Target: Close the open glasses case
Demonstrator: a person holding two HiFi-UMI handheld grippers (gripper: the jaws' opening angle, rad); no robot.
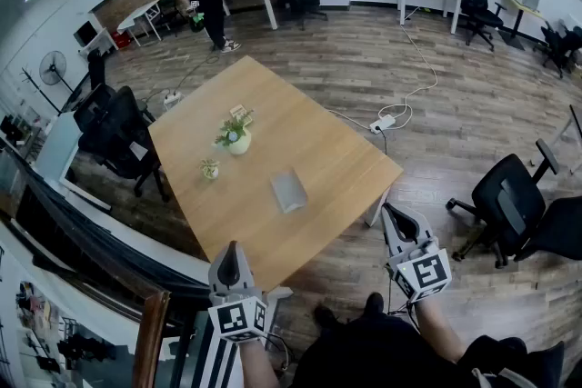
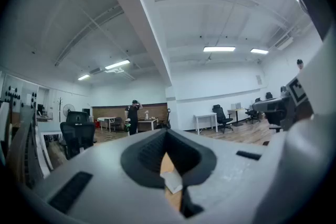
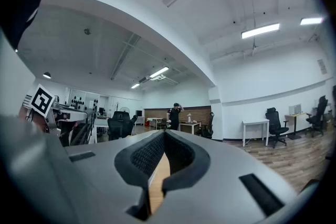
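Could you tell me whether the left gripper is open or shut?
Shut: in its own view the left gripper has its jaws meeting at the tips, with nothing held between them.

Grey glasses case (image 1: 289,191), tan wood-grain table (image 1: 314,127)

- The grey, roughly rectangular glasses case (image 1: 289,191) lies flat on the wooden counter (image 1: 318,141), a little nearer the person than its middle.
- It is too small to tell whether its lid is open.
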